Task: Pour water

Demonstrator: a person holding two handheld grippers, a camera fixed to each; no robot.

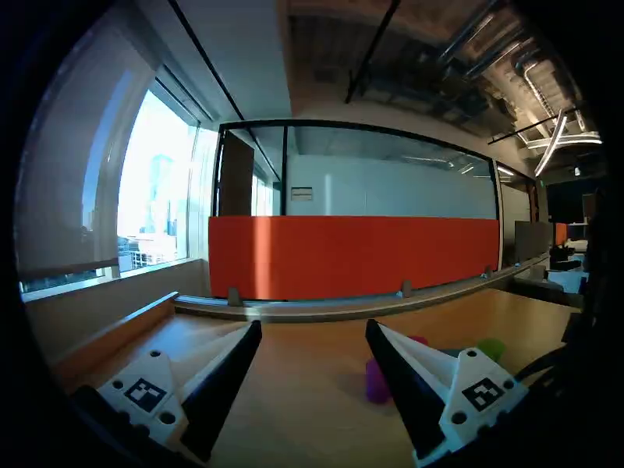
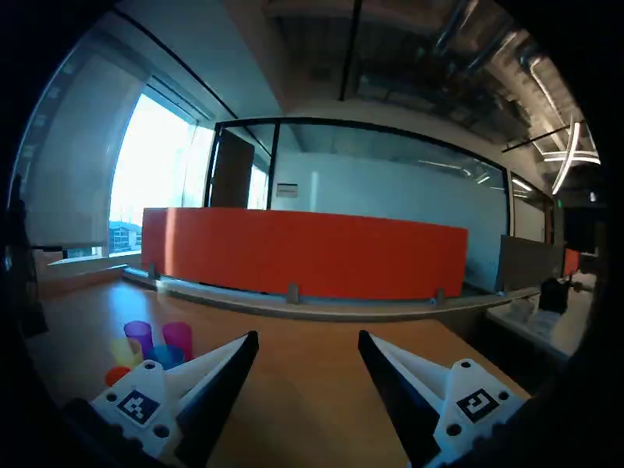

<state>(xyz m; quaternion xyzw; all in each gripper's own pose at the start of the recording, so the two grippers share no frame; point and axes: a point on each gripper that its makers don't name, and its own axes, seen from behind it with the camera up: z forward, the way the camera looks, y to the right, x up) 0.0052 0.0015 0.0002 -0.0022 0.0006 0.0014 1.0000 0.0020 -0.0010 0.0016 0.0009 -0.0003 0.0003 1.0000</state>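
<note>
1. Left hand-held gripper (image 1: 312,326): fingers spread wide, nothing between them, held low over the desk (image 1: 312,413)
2. Right hand-held gripper (image 2: 306,337): likewise spread apart and holding nothing, low over the same desk
3. Cups (image 2: 156,347): a tight cluster of small coloured tumblers standing upright on the desk. It includes a purple cup (image 2: 140,334), a pink cup (image 2: 178,337) and a blue cup (image 2: 166,356), with yellow and orange ones partly behind the finger. Whether any holds water cannot be told
4. Bearing: in the right gripper view the cluster lies ahead and to the left, just past the left finger. In the left gripper view a purple cup (image 1: 374,384) and a green cup (image 1: 491,347) lie ahead to the right, partly behind the right finger. Judged from this, the cluster sits between the two tools and each would have to swing inward to reach it; which is nearer cannot be told
5. Surface: pale wooden desk, sunlit
6. Room: orange partition (image 2: 312,253) along the desk's far edge, glass wall (image 1: 390,183) behind it, bright window (image 1: 152,195) to the left, strip lights (image 1: 558,136) on an open ceiling
</note>
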